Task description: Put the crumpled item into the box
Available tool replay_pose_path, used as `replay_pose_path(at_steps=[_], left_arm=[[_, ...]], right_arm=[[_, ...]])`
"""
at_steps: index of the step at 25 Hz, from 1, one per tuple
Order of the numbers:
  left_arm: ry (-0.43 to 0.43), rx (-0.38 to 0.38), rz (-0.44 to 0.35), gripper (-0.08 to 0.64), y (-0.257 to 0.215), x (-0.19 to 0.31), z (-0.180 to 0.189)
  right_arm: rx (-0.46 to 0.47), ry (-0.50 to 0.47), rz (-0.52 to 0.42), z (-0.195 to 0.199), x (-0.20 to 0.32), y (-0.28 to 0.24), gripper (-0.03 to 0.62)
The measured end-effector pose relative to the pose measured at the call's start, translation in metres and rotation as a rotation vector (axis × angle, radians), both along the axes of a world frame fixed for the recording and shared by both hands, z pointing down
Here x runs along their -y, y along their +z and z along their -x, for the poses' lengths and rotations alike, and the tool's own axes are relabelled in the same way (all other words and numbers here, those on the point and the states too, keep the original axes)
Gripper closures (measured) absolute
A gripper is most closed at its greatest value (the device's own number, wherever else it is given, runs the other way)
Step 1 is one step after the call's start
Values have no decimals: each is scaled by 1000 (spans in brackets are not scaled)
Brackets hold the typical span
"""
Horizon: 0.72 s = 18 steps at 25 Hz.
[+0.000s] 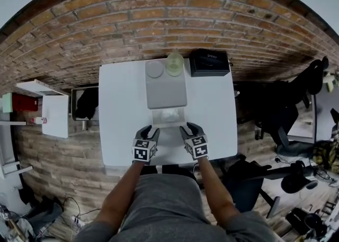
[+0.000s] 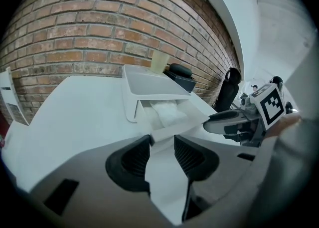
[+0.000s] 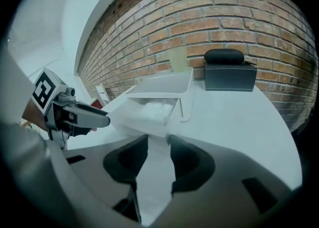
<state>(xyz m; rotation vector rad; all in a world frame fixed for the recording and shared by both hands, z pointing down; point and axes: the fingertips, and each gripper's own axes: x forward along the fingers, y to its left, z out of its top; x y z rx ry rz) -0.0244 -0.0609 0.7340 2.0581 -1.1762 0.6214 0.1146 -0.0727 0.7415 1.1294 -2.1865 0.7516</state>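
Crumpled white wad sits inside the open white box. Left gripper and right gripper hover half-open at the front flap, clamping nothing. An uneven pinch could skew the box and spill the wad.

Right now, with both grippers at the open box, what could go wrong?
The crumpled white item lies just behind the near flap of the box; folding that flap could catch it. The left gripper and right gripper stand close together with open jaws, so they might bump or shove the box.
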Motion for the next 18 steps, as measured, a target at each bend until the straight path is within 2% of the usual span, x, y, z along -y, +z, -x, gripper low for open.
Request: replay_pose_path(at_steps=[18], left_arm=[[-6, -29, -2, 407, -3, 19, 3]], right_arm=[[-2, 26, 1, 2, 18, -3, 446]])
